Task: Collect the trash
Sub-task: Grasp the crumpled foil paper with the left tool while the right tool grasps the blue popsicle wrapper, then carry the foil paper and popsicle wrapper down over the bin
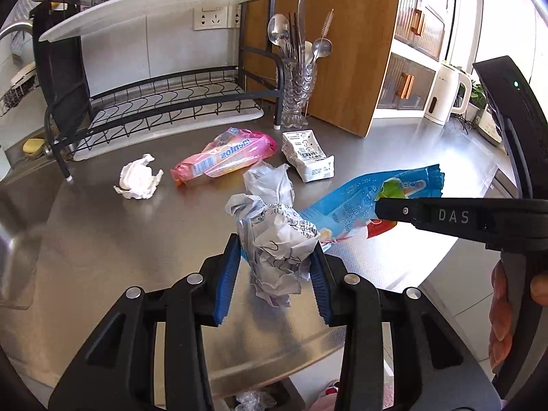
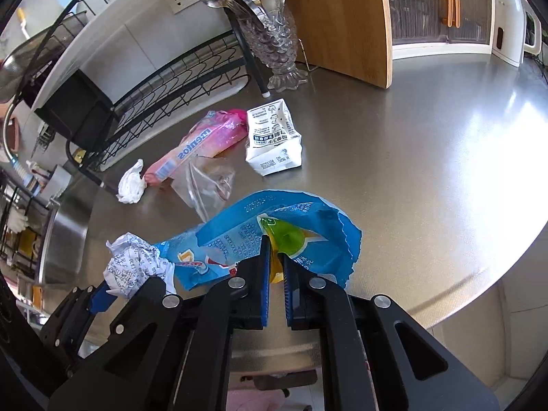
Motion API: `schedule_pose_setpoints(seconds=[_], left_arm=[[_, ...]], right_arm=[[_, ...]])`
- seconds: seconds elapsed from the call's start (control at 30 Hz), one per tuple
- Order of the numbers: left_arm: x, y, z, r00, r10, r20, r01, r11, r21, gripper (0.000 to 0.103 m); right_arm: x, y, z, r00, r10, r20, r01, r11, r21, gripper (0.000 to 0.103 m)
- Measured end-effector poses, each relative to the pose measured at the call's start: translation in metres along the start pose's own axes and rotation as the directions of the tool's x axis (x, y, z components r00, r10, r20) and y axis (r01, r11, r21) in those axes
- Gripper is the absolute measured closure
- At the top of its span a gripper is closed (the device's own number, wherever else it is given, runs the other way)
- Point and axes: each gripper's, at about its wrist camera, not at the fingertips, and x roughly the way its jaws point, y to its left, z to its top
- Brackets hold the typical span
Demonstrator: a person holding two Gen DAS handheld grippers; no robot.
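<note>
While the left gripper [image 1: 274, 274] clamps a crumpled paper wad [image 1: 274, 239] between its blue pads [image 1: 226, 281], the right gripper [image 2: 275, 274] is pinched shut on a blue wrapper [image 2: 274, 236], both held just above the steel counter [image 2: 411, 157]. Paper and wrapper touch where they overlap. Farther out on the counter lie a clear bag [image 2: 209, 181], a pink Mentos pack [image 1: 226, 154], a flattened white carton [image 2: 274, 140] and a white tissue [image 1: 137, 179], the pack and carton near each other, the tissue apart. Behind them a glass fish vase [image 1: 296, 96] holds spoons, forks and a knife, beside a dish rack [image 1: 164, 99] with bare wires. Below the counter edge something crinkled and pale [image 1: 253, 400] shows, cut off and hard to make out.
</note>
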Motion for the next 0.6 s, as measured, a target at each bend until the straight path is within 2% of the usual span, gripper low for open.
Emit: schedule_pose_setpoints(seconds=[0.3, 0.6], left_arm=[[-0.072, 0.016, -0.024, 0.998, 0.038, 0.056, -0.035, 0.998, -0.054, 0.066], [-0.126, 0.026, -0.075, 0.996, 0.059, 0.064, -0.053, 0.995, -0.084, 0.066]], right_arm=[[-0.043, 0.032, -0.047, 0.999, 0.021, 0.025, -0.019, 0.996, -0.092, 0.096], [-0.08, 0.06, -0.101, 0.998, 0.057, 0.027, -0.051, 0.984, -0.168, 0.097]])
